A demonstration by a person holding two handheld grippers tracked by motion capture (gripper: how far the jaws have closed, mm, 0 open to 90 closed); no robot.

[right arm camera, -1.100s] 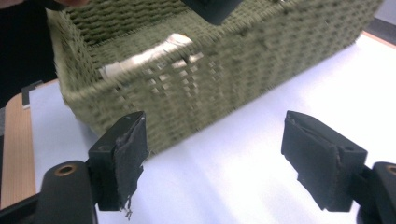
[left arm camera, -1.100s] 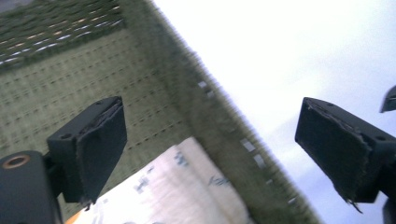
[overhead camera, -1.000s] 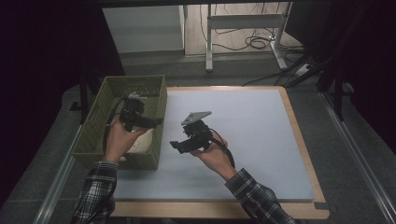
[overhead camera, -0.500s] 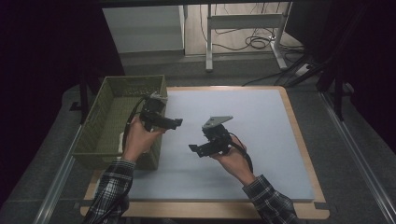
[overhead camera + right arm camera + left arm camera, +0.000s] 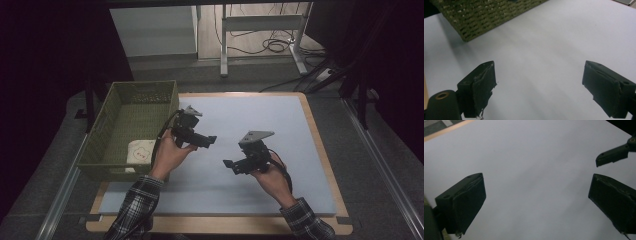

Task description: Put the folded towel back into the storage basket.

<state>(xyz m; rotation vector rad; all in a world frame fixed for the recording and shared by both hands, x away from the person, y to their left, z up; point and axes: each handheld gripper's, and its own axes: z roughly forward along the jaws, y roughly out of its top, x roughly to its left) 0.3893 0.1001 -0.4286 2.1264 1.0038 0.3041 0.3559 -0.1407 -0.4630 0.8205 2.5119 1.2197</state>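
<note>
My left gripper hangs over the pale mat, just right of the green woven basket, pointing right. In the left gripper view its jaws stand wide apart over bare mat. My right gripper sits near the mat's middle and points left toward the other one. Its jaws are also wide apart, with nothing between them. Both pairs of jaws have just been opening. A white soft item with a small printed face lies in the basket's near end.
The basket's woven wall fills the upper left of the right gripper view. A tip of the right gripper juts in at the upper right of the left gripper view. A wooden board edge borders the mat.
Both hands have moved to the right, away from the basket and out over the mat. The left gripper, earlier above the basket, now hangs beyond its right wall.
</note>
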